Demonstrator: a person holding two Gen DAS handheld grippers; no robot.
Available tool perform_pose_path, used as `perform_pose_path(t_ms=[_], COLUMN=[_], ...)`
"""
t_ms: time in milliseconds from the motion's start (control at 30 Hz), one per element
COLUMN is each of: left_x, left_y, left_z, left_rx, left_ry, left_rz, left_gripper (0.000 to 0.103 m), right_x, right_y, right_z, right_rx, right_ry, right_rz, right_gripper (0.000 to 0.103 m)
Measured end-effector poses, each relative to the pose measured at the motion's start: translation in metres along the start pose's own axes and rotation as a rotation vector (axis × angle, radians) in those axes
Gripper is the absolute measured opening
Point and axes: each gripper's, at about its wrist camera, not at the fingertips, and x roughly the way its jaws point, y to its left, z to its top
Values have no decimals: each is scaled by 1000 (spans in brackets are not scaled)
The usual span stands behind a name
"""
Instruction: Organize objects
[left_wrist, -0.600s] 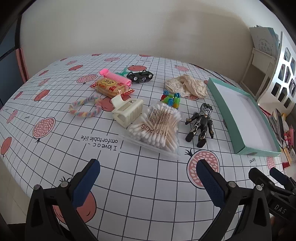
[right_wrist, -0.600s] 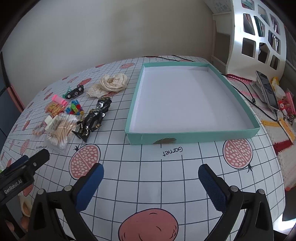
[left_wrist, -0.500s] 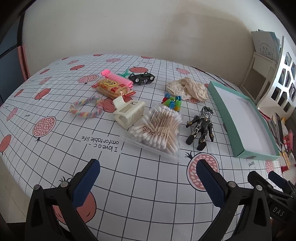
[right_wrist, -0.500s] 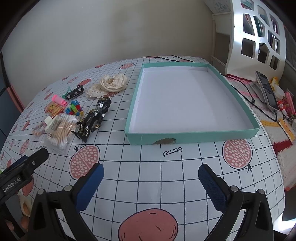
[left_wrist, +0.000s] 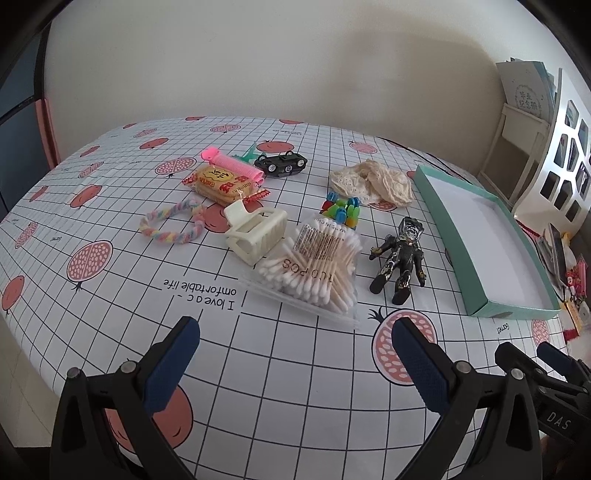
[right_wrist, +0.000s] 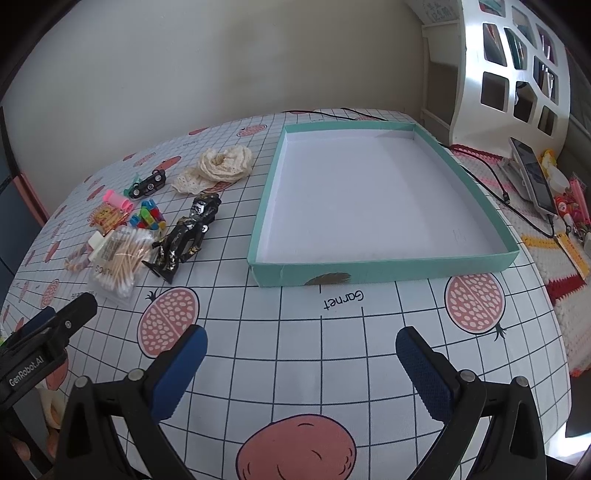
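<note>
Lying on the pomegranate-print gridded counter (left_wrist: 295, 369): one black-and-gold toy figure (left_wrist: 400, 254), head toward the far wall, long axis running near-to-far, just left of one shallow teal cardboard tray (right_wrist: 380, 275); one clear bag of cotton swabs (left_wrist: 317, 266); one cream claw hair clip (left_wrist: 256, 230). Left tongs (left_wrist: 295, 363) and right tongs (right_wrist: 301, 369) gape wide, holding nothing.

Tablecloth (left_wrist: 303, 369) white, black grid, pink pomegranates – tray (right_wrist: 384, 275) teal (white inside), figurine (left_wrist: 400, 254) black-silver, hair roller (left_wrist: 231, 162) pink.
</note>
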Motion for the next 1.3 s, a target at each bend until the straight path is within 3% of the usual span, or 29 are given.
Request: perform_pose_path(t_ms=[767, 1067, 1300], left_x=[0, -9, -7], left_y=[-3, -18, -18], left_z=[3, 51, 102], left_rx=[38, 141, 162], left_ry=[13, 77, 138], left_rz=[-52, -31, -13], left_gripper=[103, 103, 103], right_x=[-1, -29, -25], right_y=[2, 25, 47], right_z=[2, 69, 128], right_rx=[1, -49, -64], right_ry=[8, -20, 39], right_rz=[0, 51, 113], right_gripper=[103, 103, 103])
